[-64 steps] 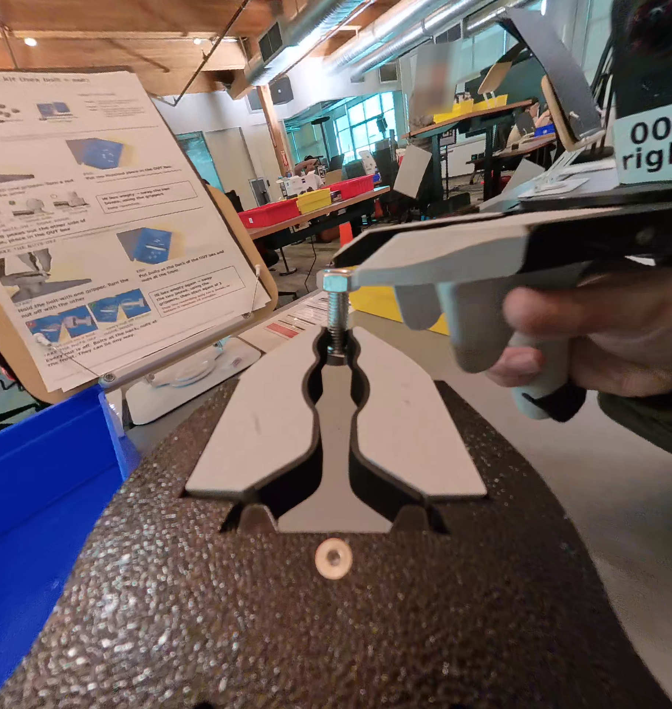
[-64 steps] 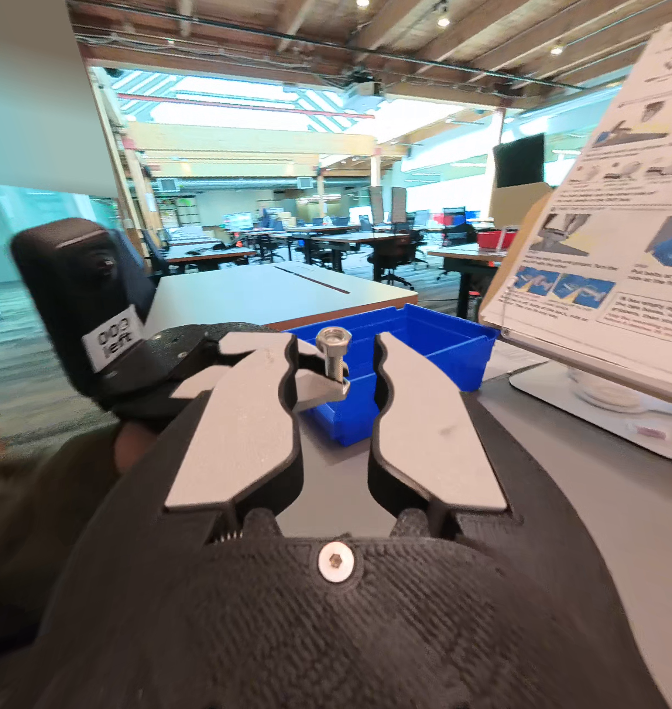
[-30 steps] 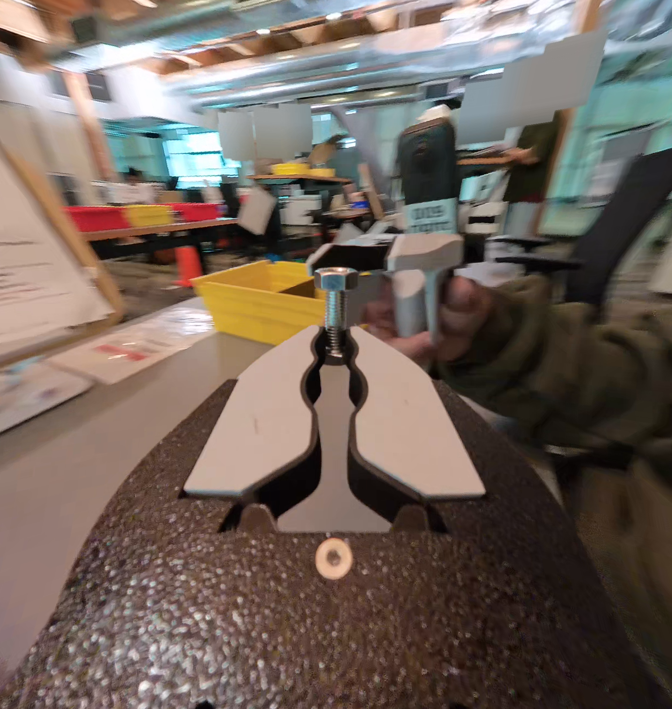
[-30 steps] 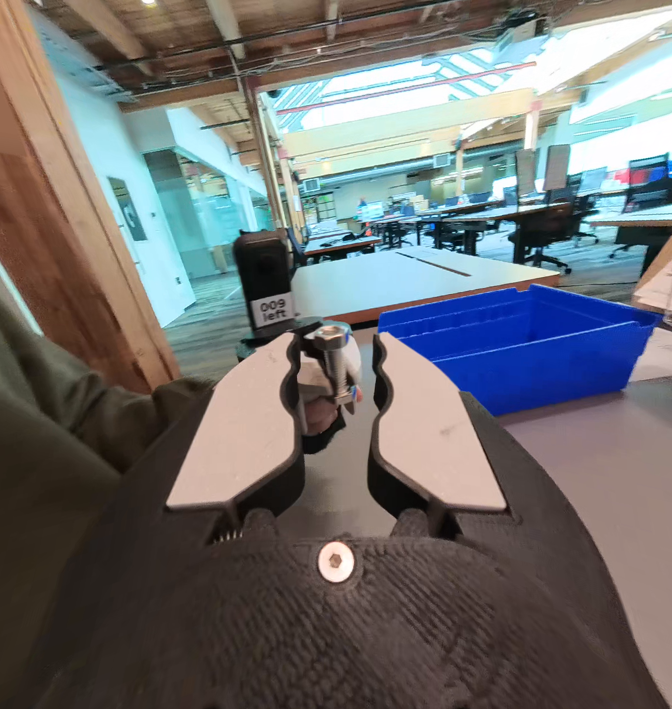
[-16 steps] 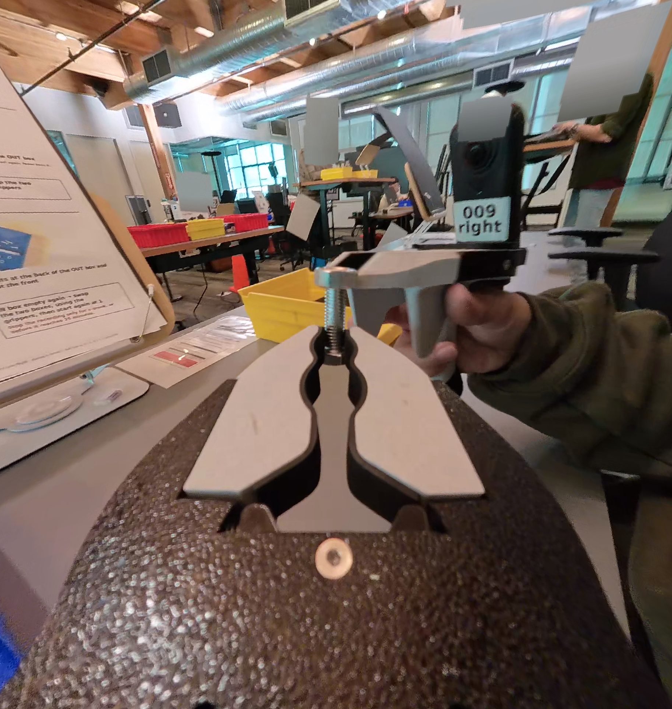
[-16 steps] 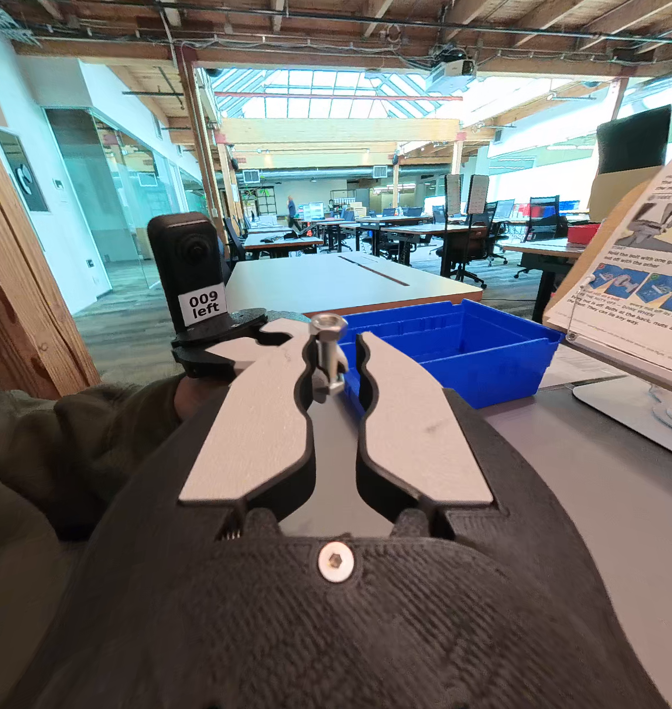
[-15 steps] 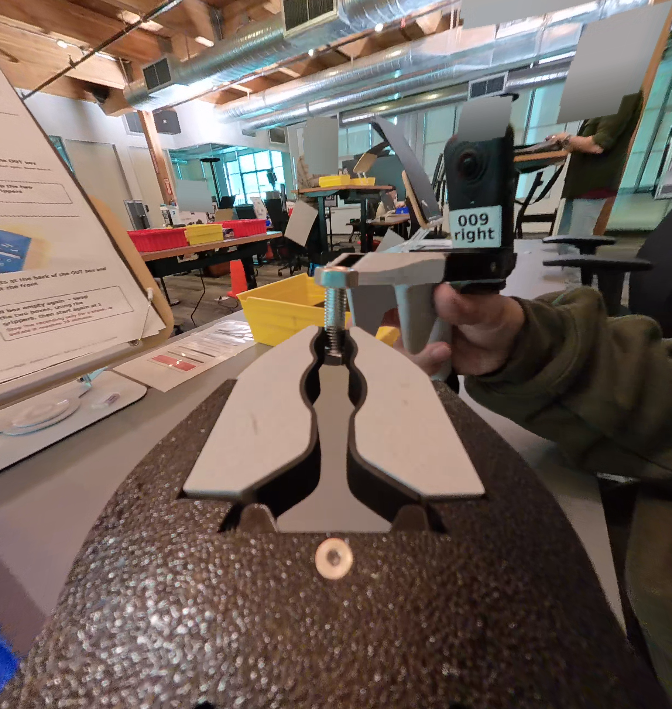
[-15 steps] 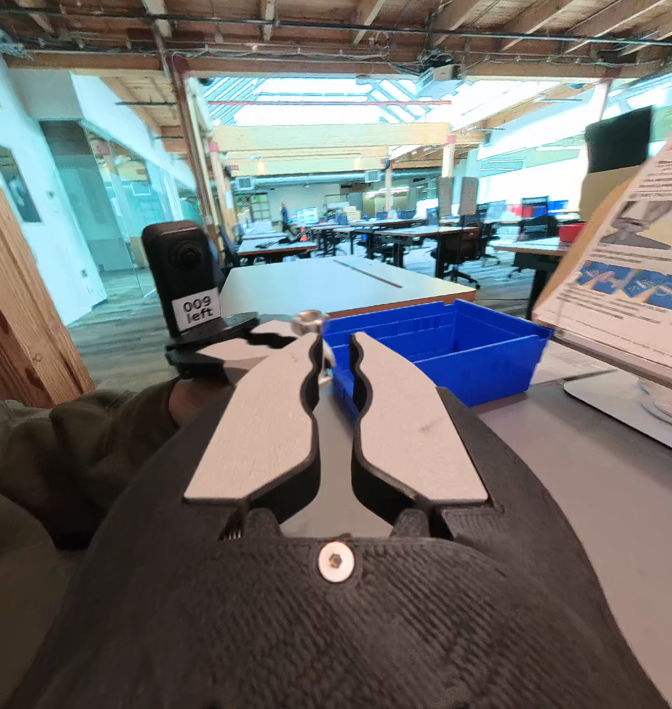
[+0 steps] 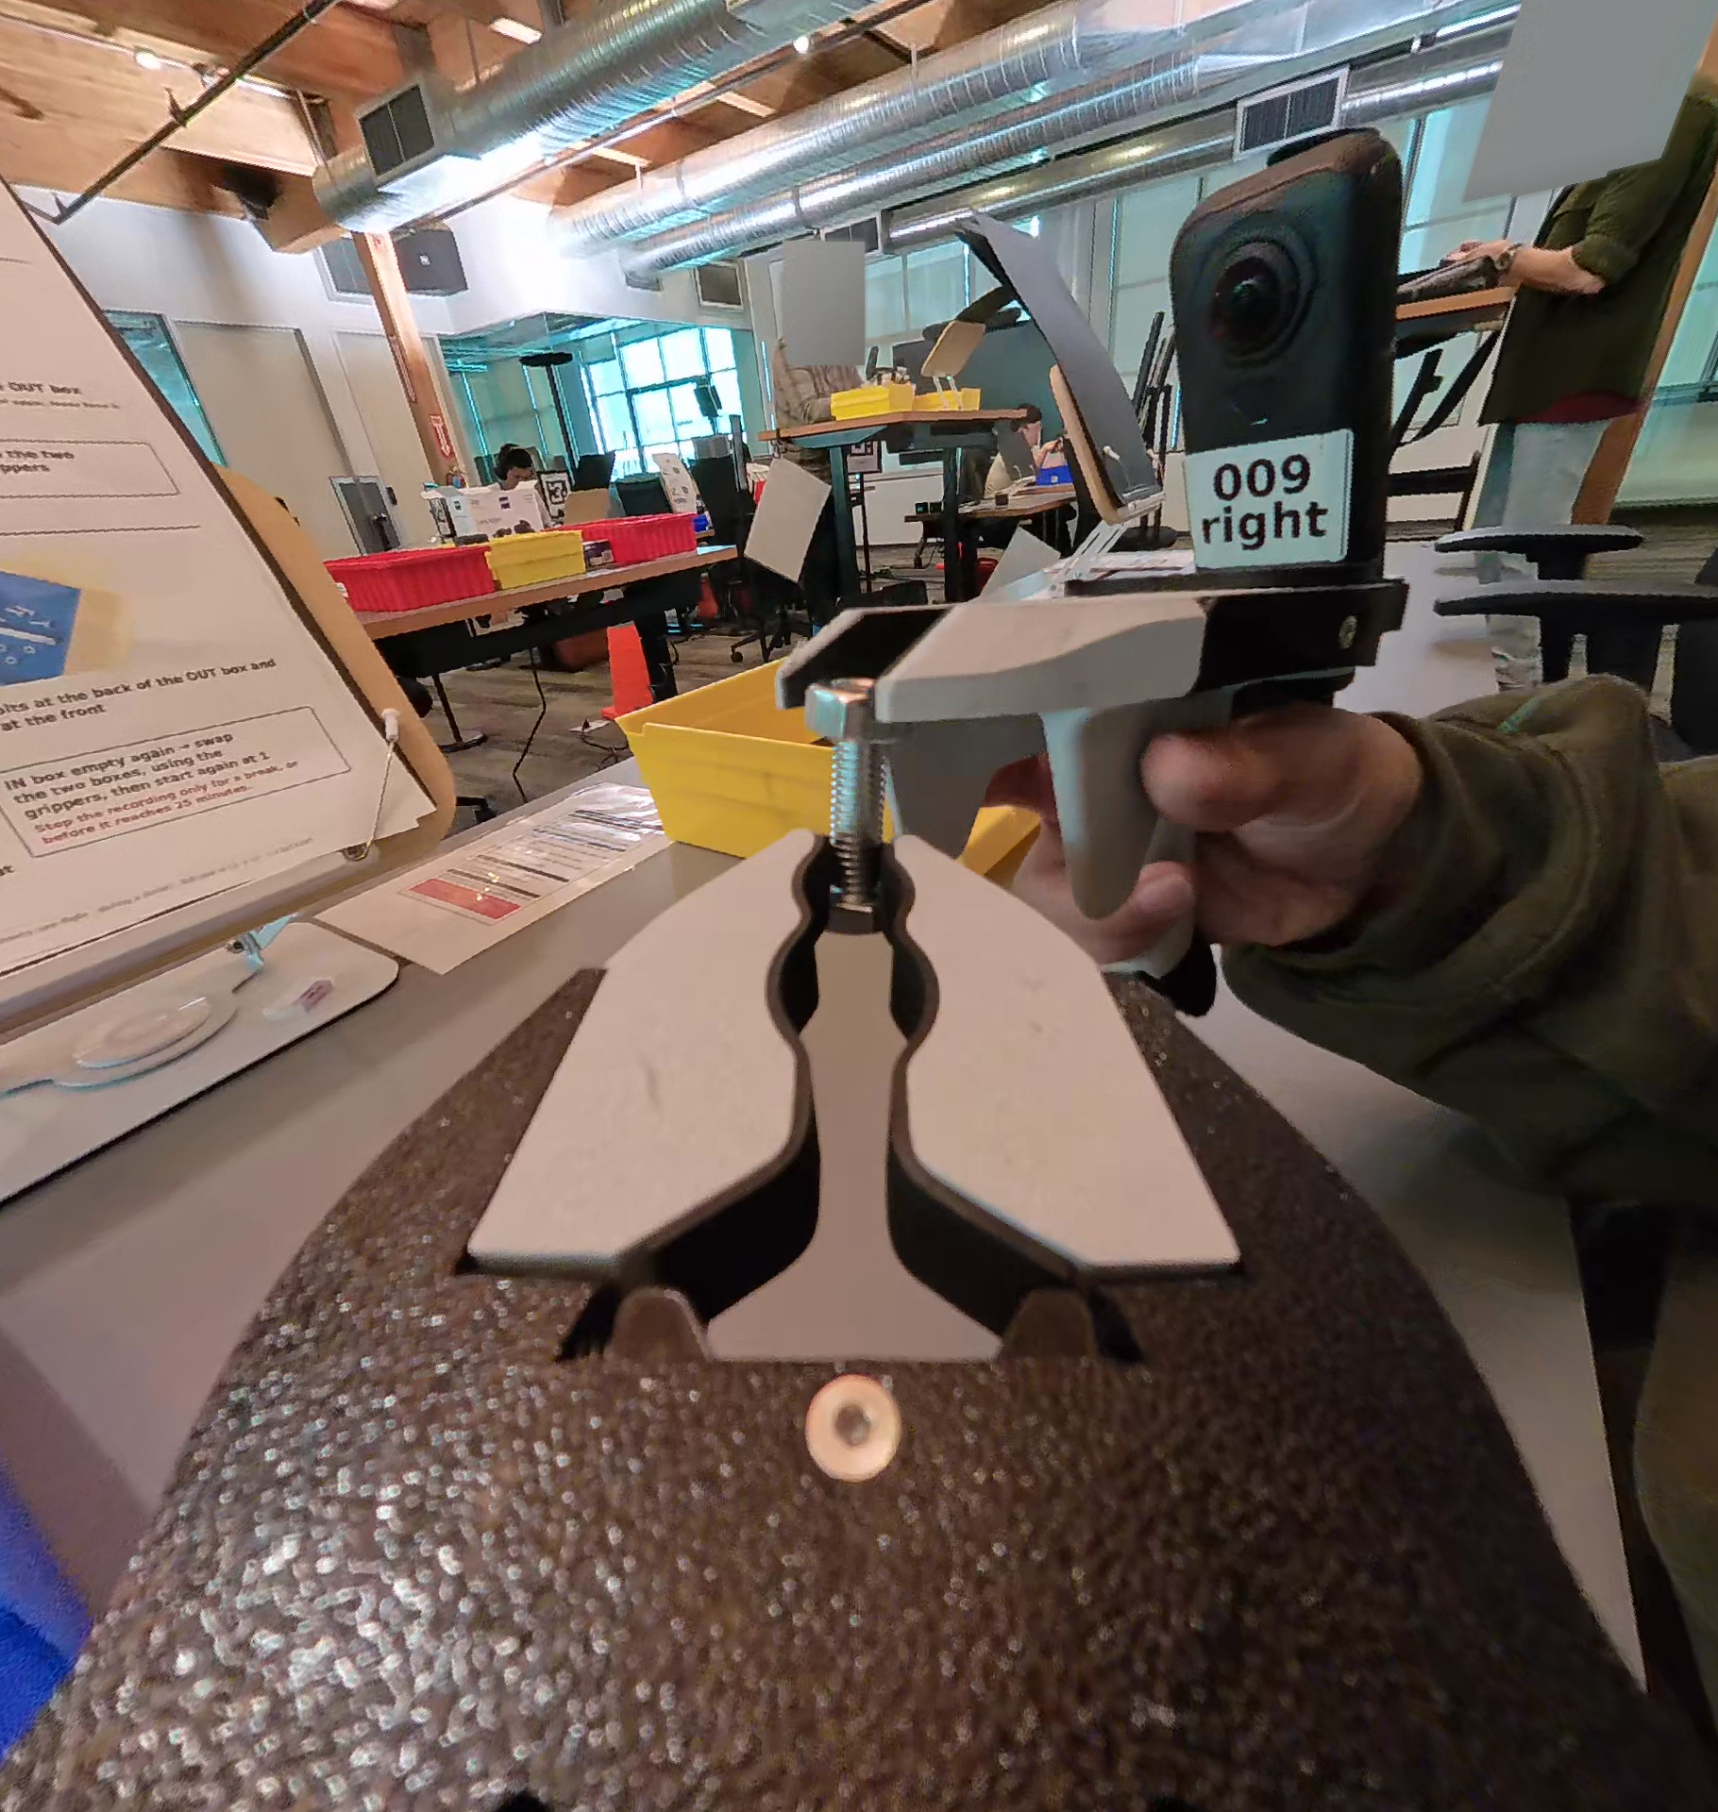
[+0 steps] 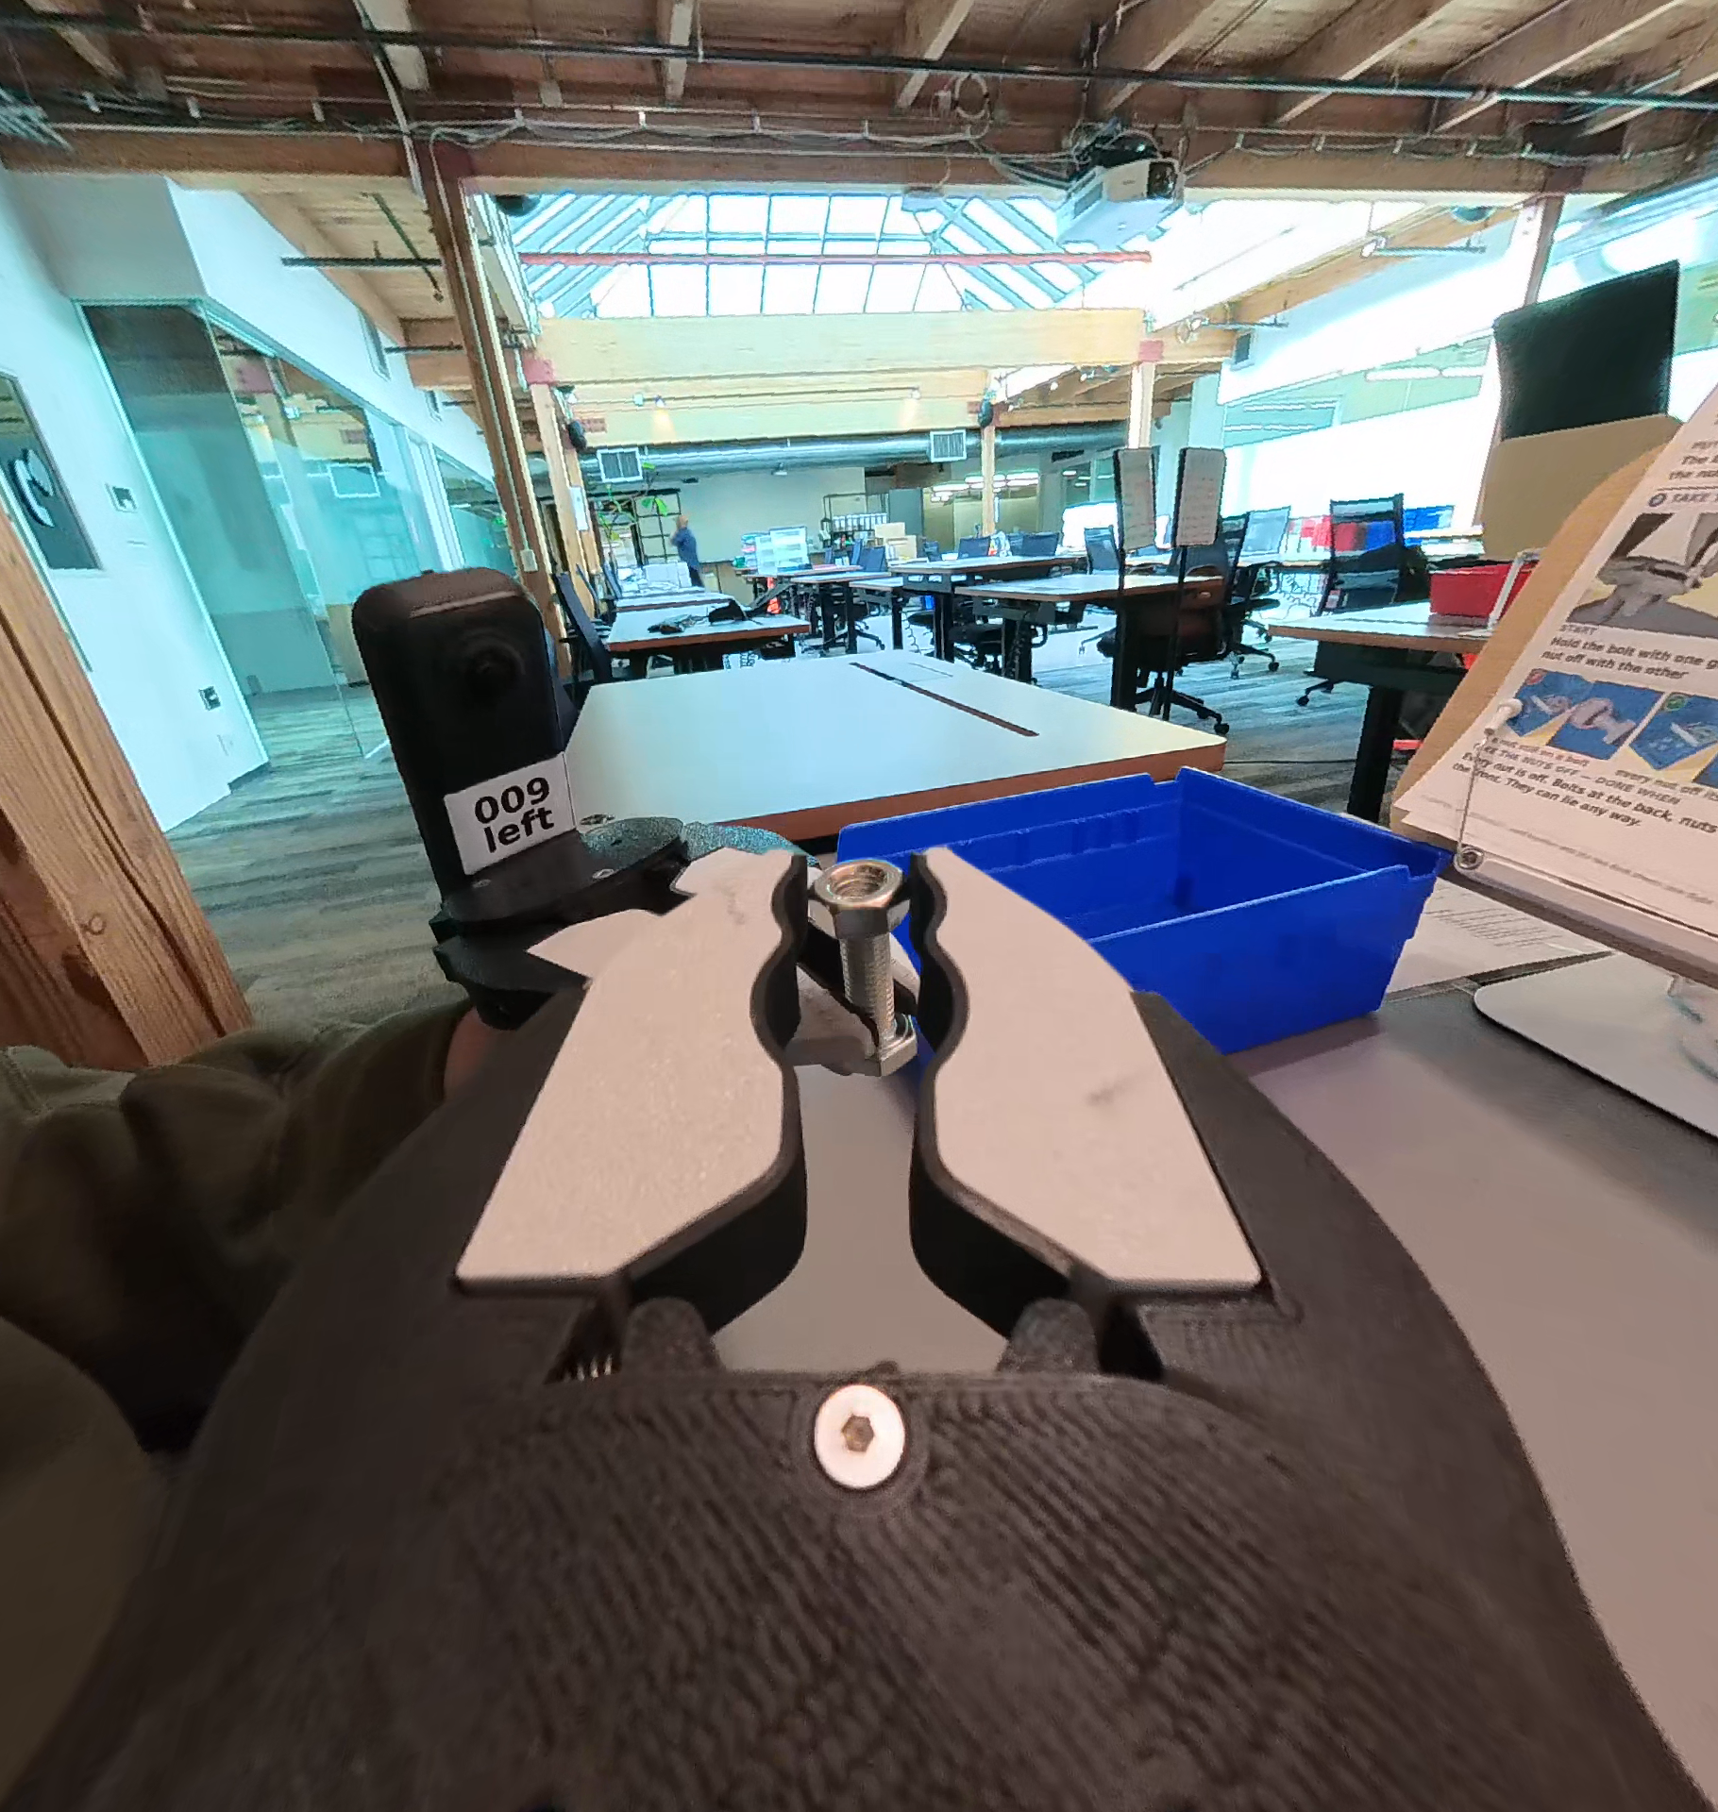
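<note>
Left gripper: its two grey fingers were pressed together on the lower end of a bolt, which stood upright between the tips. In the right wrist view that end was the square-looking head, pinched by the left gripper's tips, with the threaded shaft rising from it.

Right gripper: its fingers were clamped on the nut at the top of the bolt, one tip on each side. In the left wrist view it reached in from the right, level, with the nut caught at its tips.

Bolt and nut: held in the air above the grey table, between the two grippers, touching nothing else.

Hand: wrapped around the right gripper's handle, in a dark green sleeve.

Blue bin: on the table just behind the right gripper's fingers.

Yellow bin: on the table behind the bolt in the left wrist view.

Instruction sheet: propped on a stand at the table's edge.
</note>
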`<state>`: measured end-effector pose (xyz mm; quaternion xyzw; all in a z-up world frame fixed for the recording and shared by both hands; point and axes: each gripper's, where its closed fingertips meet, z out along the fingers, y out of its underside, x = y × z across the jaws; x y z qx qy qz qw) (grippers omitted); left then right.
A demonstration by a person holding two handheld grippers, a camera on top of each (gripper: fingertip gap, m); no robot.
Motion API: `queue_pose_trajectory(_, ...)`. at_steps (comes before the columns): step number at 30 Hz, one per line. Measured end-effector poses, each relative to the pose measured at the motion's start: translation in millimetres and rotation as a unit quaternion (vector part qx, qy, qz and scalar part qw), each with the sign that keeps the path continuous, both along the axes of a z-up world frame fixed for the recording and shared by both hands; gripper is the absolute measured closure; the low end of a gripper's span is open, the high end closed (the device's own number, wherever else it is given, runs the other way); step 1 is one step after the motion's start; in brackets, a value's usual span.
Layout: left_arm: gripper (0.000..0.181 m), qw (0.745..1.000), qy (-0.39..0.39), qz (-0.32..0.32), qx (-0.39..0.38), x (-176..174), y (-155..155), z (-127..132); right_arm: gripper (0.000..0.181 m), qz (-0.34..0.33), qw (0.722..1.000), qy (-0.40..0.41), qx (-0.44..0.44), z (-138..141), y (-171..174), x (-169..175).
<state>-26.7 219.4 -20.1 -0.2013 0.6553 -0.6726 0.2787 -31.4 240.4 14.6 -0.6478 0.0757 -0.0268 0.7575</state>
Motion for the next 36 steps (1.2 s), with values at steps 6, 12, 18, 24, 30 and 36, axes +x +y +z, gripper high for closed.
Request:
queue_pose_trajectory(6,0.172,0.999,0.000,-0.049,0.002,-9,-7,-2,0.162,0.048,0.999,-0.019,0.002,4,-8,-10)
queue_pose_trajectory(12,0.172,0.999,0.008,-0.048,0.008,-9,-3,-5,0.162,-0.105,0.993,0.010,0.052,21,-64,51)
queue_pose_trajectory(18,0.172,0.999,0.021,-0.044,0.005,-8,-2,-9,0.162,-0.499,0.849,0.056,-0.167,-65,-238,177)
queue_pose_trajectory(24,0.172,0.998,0.038,-0.045,0.002,0,-9,-13,0.162,-0.550,0.784,0.095,-0.273,-123,-302,218)
queue_pose_trajectory(30,0.172,0.998,0.059,-0.034,0.008,5,-10,-25,0.137,-0.545,0.791,0.053,-0.273,-102,-274,203)
queue_pose_trajectory(36,0.172,0.997,0.073,-0.025,0.004,16,-12,-33,0.131,-0.326,0.911,0.024,-0.251,-74,-135,125)
